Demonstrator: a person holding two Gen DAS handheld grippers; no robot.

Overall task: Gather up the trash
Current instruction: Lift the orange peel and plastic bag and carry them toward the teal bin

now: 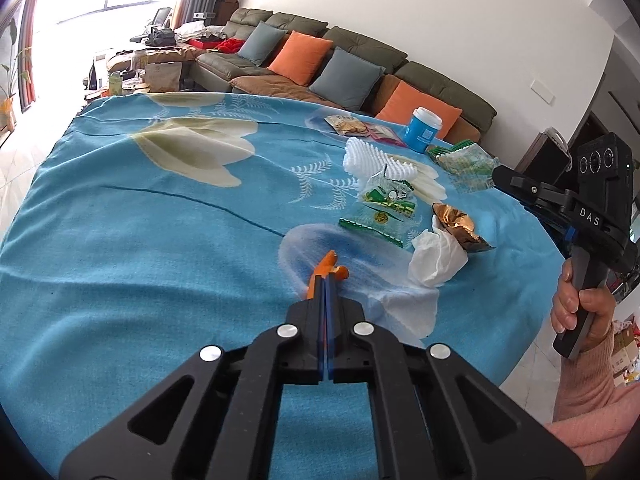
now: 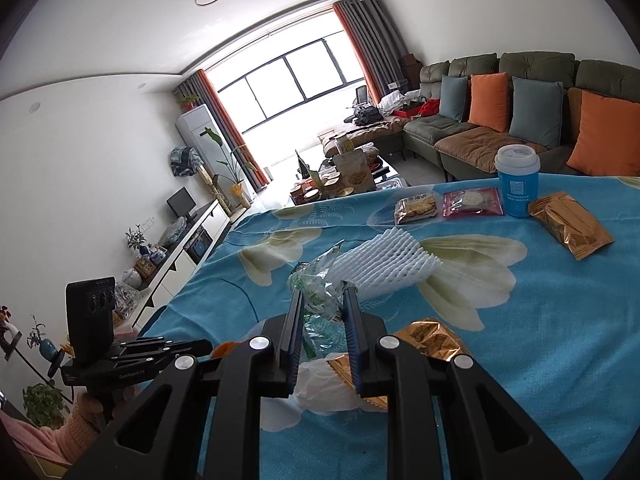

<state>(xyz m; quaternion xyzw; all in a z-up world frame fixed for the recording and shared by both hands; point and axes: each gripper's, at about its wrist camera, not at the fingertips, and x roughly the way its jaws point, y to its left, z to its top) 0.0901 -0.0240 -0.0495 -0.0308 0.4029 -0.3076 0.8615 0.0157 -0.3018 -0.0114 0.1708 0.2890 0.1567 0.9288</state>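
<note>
My left gripper (image 1: pixel 326 280) is shut on a piece of orange peel (image 1: pixel 329 267), held just above the blue flowered cloth (image 1: pixel 140 240). To its right lie a crumpled white tissue (image 1: pixel 438 258), a torn gold wrapper (image 1: pixel 460 226), a clear green-printed wrapper (image 1: pixel 382 208) and a white foam net (image 1: pixel 376 160). My right gripper (image 2: pixel 323 300) is open, its fingers on either side of the clear green wrapper (image 2: pixel 316 296), with the tissue (image 2: pixel 320 388) and torn gold wrapper (image 2: pixel 430 338) below it. The foam net (image 2: pixel 384 266) lies just beyond.
A blue cup with a white lid (image 2: pixel 517 182), a sealed gold packet (image 2: pixel 568 224), a pink snack packet (image 2: pixel 472 202) and a biscuit packet (image 2: pixel 416 208) lie at the table's far side. A sofa with cushions (image 2: pixel 520 120) stands behind. More green packets (image 1: pixel 464 162) lie near the right edge.
</note>
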